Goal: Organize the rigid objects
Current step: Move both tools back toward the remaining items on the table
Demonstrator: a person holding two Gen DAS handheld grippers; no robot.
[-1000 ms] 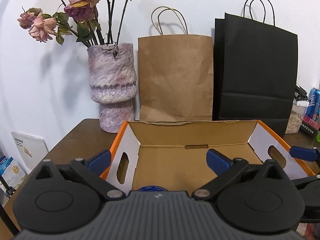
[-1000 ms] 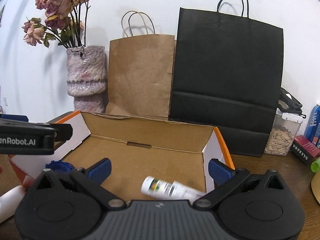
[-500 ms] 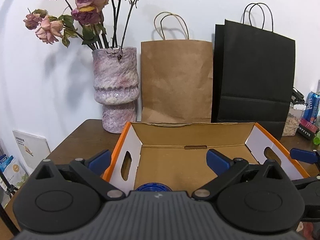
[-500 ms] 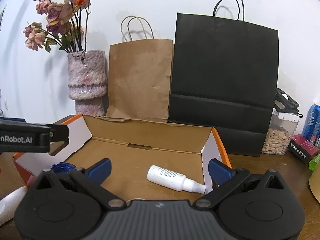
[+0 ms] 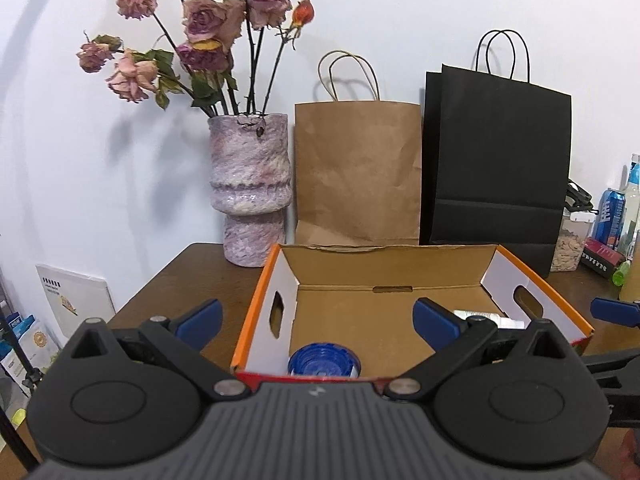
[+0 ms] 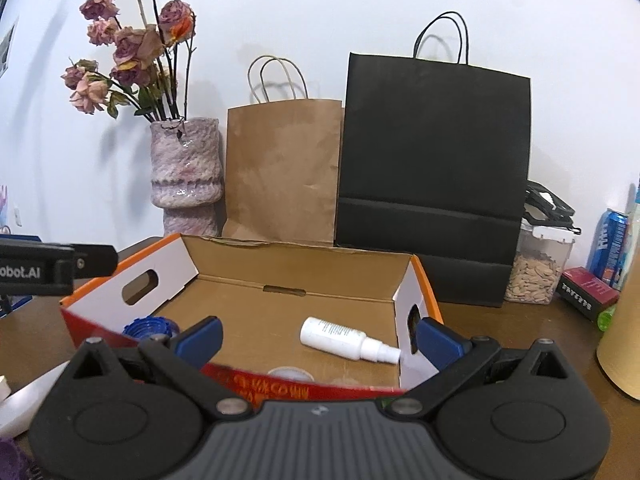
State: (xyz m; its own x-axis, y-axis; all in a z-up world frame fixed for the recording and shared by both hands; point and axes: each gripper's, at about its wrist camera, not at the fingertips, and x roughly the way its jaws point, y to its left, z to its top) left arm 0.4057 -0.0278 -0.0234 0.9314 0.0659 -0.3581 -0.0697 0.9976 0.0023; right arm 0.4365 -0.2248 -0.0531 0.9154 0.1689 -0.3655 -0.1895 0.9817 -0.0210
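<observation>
An open cardboard box (image 5: 256, 300) with an orange rim sits on the brown table. A white spray bottle (image 6: 340, 336) lies on its side on the box floor, nozzle toward the right wall; its tip shows behind my left finger (image 5: 484, 315). A blue ribbed lid (image 5: 324, 362) rests in the box's near left corner (image 6: 150, 326). My left gripper (image 5: 316, 318) hangs open and empty just before the box's front wall. My right gripper (image 6: 319, 336) is open and empty too, over the front right edge. A white round thing (image 6: 290, 374) peeks above the red front wall.
Behind the box stand a mottled vase of dried roses (image 5: 250, 192), a brown paper bag (image 5: 356, 172) and a black paper bag (image 6: 432, 184). A seed jar (image 6: 536, 268), cans and a red pack crowd the right. A white object (image 6: 28, 400) lies left of the box.
The white bottle, blurred and moving by my right gripper a second ago, now lies still on the box floor. Both grippers have drawn back and up from the box, still open.
</observation>
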